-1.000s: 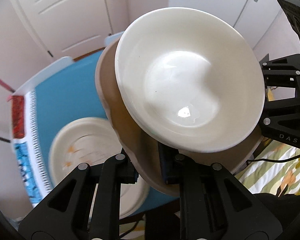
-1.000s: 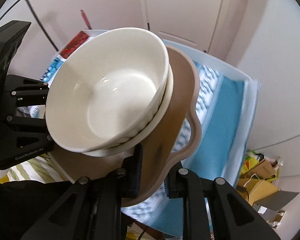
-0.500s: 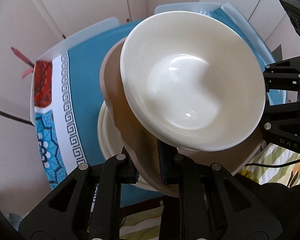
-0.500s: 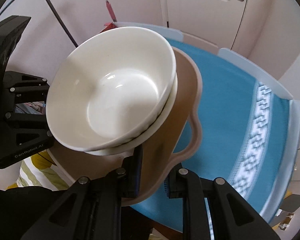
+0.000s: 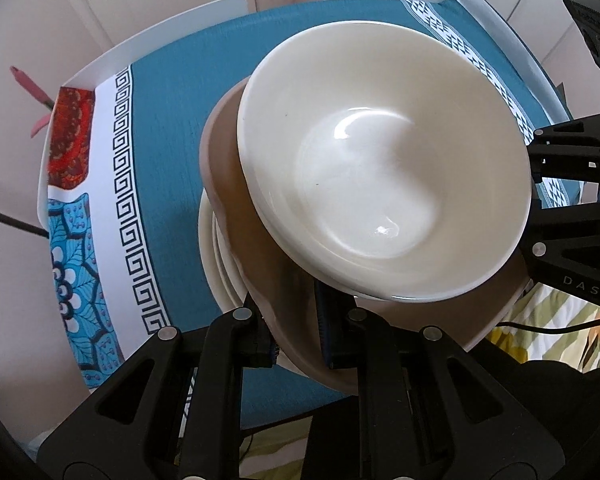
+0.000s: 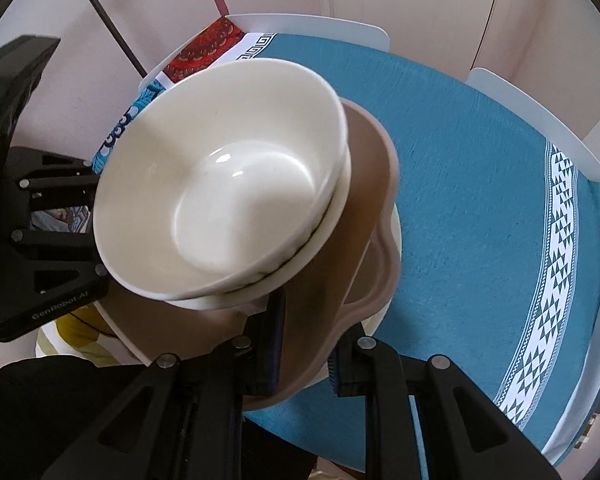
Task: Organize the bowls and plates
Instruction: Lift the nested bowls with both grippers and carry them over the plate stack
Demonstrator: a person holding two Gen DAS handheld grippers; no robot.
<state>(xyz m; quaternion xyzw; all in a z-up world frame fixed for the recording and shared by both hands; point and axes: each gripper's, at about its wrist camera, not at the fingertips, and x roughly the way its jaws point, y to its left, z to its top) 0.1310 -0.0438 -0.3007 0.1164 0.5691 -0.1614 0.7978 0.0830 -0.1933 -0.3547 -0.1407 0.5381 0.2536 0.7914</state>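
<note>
A brown wavy-edged tray carries two nested white bowls. Both grippers hold it tilted over the table. My left gripper is shut on the tray's near rim. My right gripper is shut on the opposite rim. Each gripper's black body shows at the side of the other's view. Under the tray lies a cream plate on the teal tablecloth; the tray hides most of it. I cannot tell whether the tray touches it.
The cloth has a white key-pattern border and a white triangle band. White panels stand along the table's far edge. A white door is behind. A green and yellow striped cloth lies beside the table.
Both grippers carried the tray and bowls across and down over the table. The cream plate, in plain sight to the left a second ago, now lies mostly under the tray.
</note>
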